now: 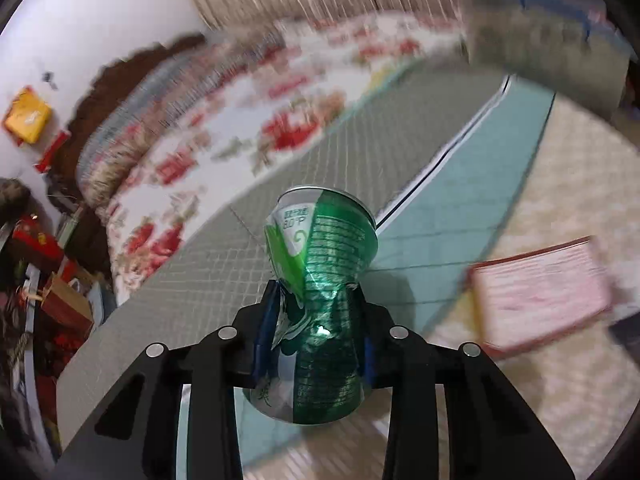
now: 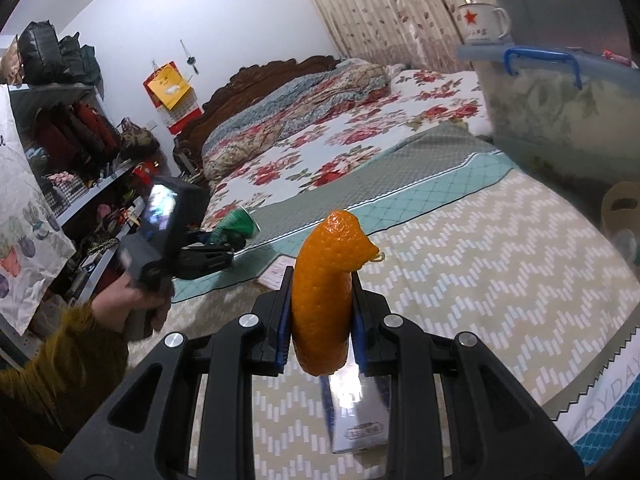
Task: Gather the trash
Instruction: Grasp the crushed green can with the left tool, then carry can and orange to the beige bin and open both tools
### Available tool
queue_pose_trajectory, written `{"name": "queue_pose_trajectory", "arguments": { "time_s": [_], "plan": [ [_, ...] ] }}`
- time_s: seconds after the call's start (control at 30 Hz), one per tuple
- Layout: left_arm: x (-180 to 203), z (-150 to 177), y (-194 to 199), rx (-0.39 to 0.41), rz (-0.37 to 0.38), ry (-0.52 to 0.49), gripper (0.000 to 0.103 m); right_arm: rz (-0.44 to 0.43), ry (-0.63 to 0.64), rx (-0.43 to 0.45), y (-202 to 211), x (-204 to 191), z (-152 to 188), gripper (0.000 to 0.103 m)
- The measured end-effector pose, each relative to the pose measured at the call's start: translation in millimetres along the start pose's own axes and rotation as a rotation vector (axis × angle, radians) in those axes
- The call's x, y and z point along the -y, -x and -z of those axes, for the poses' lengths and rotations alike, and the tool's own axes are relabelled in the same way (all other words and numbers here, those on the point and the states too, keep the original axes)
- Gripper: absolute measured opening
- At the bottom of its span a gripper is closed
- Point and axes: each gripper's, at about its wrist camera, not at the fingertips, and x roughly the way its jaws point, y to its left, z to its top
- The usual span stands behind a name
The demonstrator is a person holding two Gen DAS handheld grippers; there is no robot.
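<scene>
My left gripper (image 1: 316,312) is shut on a crushed green drink can (image 1: 320,300), pinched at its dented waist and held in the air over the table edge. The same gripper and can (image 2: 238,222) show at the left of the right wrist view, held by a hand in a mustard sleeve. My right gripper (image 2: 320,304) is shut on a curled piece of orange peel (image 2: 322,292), which stands upright between the blue pads above the table.
A table with a beige zigzag cloth (image 2: 480,280) and teal border lies below. A pink booklet (image 1: 540,292) and a small box (image 2: 360,420) lie on it. A clear storage bin (image 2: 560,104) with a mug stands at right. A floral bed (image 2: 340,148) lies beyond.
</scene>
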Motion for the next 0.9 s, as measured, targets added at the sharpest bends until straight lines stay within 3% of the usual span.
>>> {"name": "queue_pose_trajectory", "arguments": {
  "time_s": [0.17,0.37,0.63,0.77,0.9],
  "plan": [
    [10.3,41.9,75.9,0.109,0.083,0.097,0.031,-0.052,0.035,-0.013,2.9,-32.8,6.7,0.027],
    [11.1,97.8,131.5,0.113,0.246,0.155,0.030,-0.107,0.063,-0.061,4.6,-64.4,36.8,0.027],
    [6.0,167.0,174.9,0.089,0.356,0.287,0.030,-0.151,0.129,-0.192,-0.7,-97.4,79.8,0.027],
    [4.5,176.6,185.8,0.095,0.377,0.307,0.029,-0.158,0.150,-0.175,4.1,-104.4,84.7,0.027],
    [0.1,166.2,190.8,0.099,0.382,0.305,0.029,-0.151,0.169,-0.144,11.5,-104.7,87.0,0.027]
  ]
}}
